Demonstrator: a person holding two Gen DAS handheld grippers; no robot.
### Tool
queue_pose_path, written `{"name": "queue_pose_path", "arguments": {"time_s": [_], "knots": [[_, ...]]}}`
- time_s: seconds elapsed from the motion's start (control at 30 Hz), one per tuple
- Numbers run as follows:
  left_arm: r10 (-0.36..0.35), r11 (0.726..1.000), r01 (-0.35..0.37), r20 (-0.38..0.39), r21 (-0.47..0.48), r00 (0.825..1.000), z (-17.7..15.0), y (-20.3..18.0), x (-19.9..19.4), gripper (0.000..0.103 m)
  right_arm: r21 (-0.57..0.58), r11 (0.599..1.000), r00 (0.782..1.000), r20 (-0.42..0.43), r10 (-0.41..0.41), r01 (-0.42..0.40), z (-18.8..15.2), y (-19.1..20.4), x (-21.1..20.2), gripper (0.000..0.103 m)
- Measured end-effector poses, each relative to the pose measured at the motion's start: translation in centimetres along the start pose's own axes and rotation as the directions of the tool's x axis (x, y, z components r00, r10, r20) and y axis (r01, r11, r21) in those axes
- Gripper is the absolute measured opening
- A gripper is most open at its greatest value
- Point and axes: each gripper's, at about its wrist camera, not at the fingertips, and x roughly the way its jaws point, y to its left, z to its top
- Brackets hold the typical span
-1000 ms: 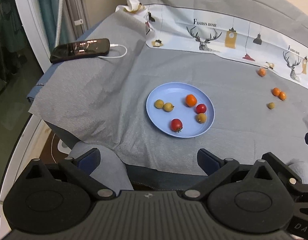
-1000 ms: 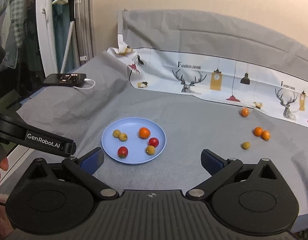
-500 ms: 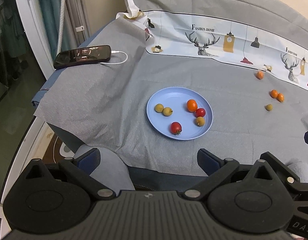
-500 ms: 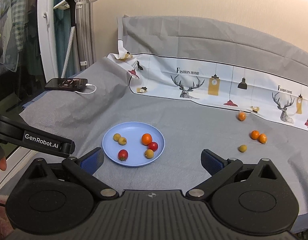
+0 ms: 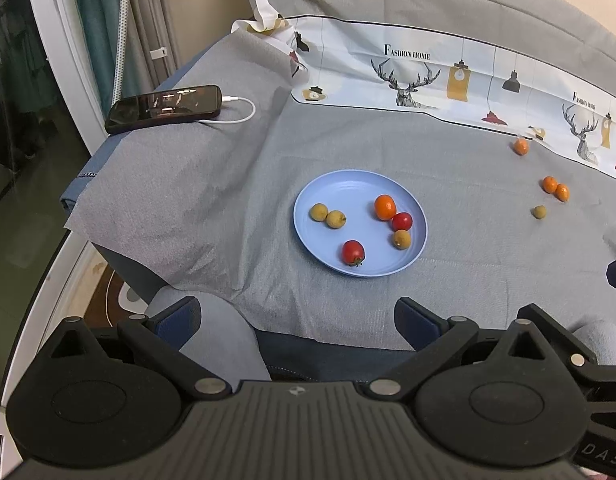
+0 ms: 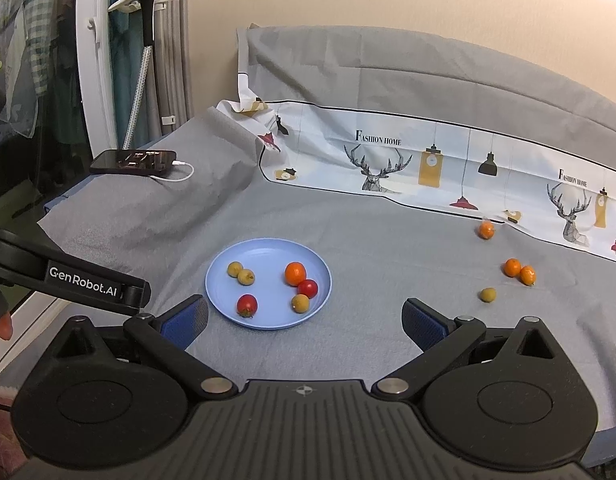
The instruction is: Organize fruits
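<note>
A light blue plate (image 5: 348, 188) (image 6: 264, 252) sits mid-table on the grey cloth and holds several small fruits: two red tomatoes, an orange one and three yellow-brown ones. More fruits lie loose on the cloth to the right: an orange one (image 6: 486, 230) near the printed cloth, an orange pair (image 6: 519, 271) and a yellow-brown one (image 6: 488, 294). My left gripper (image 5: 296, 320) is open and empty, near the table's front edge. My right gripper (image 6: 304, 320) is open and empty, just in front of the plate.
A black phone (image 5: 164, 108) on a white cable lies at the back left of the table. A printed white cloth (image 6: 428, 164) runs along the back. The left edge of the table drops to the floor; a white frame and curtains stand there.
Both grippers have drawn back and risen a little, so the plate and fruits look slightly farther and lower. Nothing on the table has moved. Both stay open.
</note>
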Motion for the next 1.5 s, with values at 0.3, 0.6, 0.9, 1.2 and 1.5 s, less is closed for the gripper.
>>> {"name": "queue_pose_path", "arguments": {"time_s": [0.3, 0.6, 0.9, 1.2, 1.5], "knots": [[0.005, 1.000, -0.005, -0.005, 0.011, 1.000, 0.1, -0.3, 0.3, 0.103, 0.002, 1.000, 1.000, -0.013, 0.005, -0.005, -0.1, 0.0, 0.5, 0.102], [0.012, 1.000, -0.011, -0.029, 0.014, 1.000, 0.5, -0.4, 1.2, 0.103, 0.007, 1.000, 0.999, -0.032, 0.016, -0.016, -0.2, -0.3, 1.4, 0.102], [0.013, 1.000, -0.012, -0.073, 0.025, 0.997, 1.7, -1.1, 3.0, 0.103, 0.050, 0.998, 0.996, -0.078, 0.034, -0.030, -0.6, -1.5, 3.3, 0.102], [0.042, 0.997, -0.033, -0.133, 0.071, 0.990, 3.2, -3.4, 5.6, 0.103, 0.141, 0.990, 0.993, -0.113, 0.037, -0.021, -1.5, -4.1, 5.9, 0.102], [0.067, 0.991, -0.045, -0.181, 0.125, 0.981, 6.8, -8.4, 9.1, 0.103, 0.335, 0.916, 0.973, -0.133, -0.188, 0.223, -3.3, -14.2, 9.2, 0.102]]}}
